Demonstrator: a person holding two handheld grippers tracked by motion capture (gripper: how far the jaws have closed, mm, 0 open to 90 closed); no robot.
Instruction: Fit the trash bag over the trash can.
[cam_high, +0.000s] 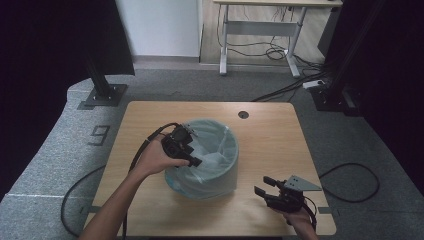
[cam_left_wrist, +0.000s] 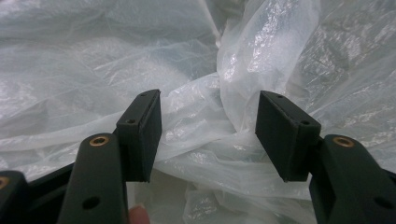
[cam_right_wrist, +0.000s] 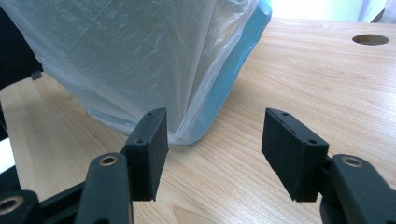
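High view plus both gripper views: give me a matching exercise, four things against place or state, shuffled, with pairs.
Things:
1. left gripper
2. right gripper
3. thin translucent plastic liner bag
4. round cable hole in the wooden table

Places or states:
A. beyond the bin, near the table's far edge
B. open, low over the table, near right of the light blue bin
C. open, reaching into the bin's mouth
D. lines the bin, draped over its rim

Pairs: 1-C, 2-B, 3-D, 4-A

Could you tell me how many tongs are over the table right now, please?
2. The left tongs reach into the plastic liner of the bin, jaws open. The right tongs hover open over the table, near its front right corner.
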